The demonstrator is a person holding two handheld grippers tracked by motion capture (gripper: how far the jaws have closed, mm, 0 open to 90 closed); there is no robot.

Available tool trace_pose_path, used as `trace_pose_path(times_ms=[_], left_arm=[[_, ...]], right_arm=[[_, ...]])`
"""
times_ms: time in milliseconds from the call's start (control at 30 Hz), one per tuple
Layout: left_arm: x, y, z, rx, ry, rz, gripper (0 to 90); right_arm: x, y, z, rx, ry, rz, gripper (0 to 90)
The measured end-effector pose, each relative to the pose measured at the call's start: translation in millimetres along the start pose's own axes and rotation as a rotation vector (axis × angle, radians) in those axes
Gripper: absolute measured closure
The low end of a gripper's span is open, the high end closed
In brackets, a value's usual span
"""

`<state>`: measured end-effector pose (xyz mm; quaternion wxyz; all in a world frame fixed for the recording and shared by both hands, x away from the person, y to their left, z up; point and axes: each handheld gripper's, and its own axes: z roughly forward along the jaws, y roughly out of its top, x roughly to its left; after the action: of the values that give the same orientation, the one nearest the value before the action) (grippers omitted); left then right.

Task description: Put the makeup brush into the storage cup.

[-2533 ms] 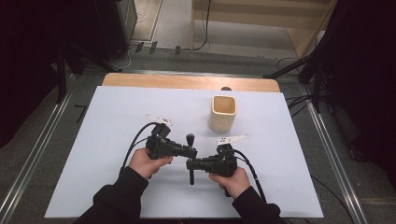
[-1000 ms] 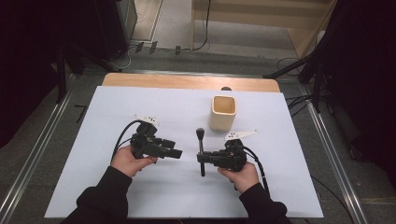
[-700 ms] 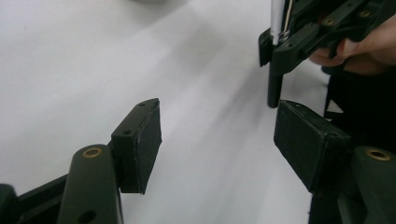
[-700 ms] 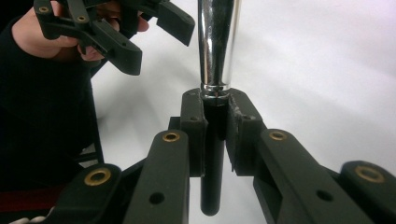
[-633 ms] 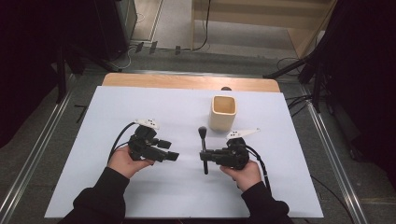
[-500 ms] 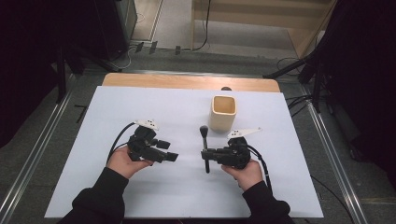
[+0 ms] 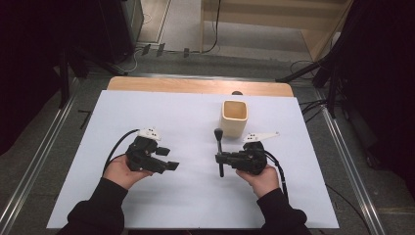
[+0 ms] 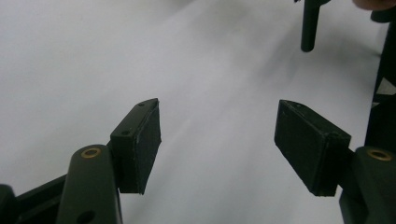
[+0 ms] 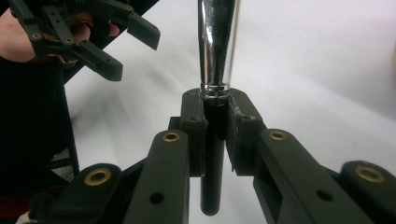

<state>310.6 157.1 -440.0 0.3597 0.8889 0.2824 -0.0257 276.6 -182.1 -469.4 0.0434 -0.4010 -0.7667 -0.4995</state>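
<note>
the right gripper [image 7: 221, 159] is clamped on a black-handled, chrome-shafted utensil [image 7: 219, 147] whose head points to 12 o'clock, toward the cream cup [image 7: 234, 118] at about 1 o'clock. the left gripper [image 7: 169, 159] gapes empty. likely step: carrying it to the cup; next comes lifting and tipping it in. the utensil's head is too small to identify

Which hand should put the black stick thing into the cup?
The right. Its tool already clamps the black-handled utensil, and the cup stands just beyond it. The left tool is open with nothing between its pads, and is farther from the cup.
</note>
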Motion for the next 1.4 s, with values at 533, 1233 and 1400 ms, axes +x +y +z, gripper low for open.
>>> trace_pose_path(times_ms=[533,1233,1400], left_arm=[[2.8,-13.9,-11.4,0.005,0.047,0.015,32.2],[5.9,-32.9,-25.2,-0.011,0.072,0.05,32.0],[6.2,-36.2,-26.3,-0.018,0.071,0.045,31.8]], right_arm=[[-6.8,6.7,-8.9,-0.025,-0.042,-0.005,79.6],[-9.1,24.5,-28.2,-0.077,-0.076,-0.014,79.6],[-8.8,29.8,-33.5,-0.089,-0.088,-0.021,79.6]])
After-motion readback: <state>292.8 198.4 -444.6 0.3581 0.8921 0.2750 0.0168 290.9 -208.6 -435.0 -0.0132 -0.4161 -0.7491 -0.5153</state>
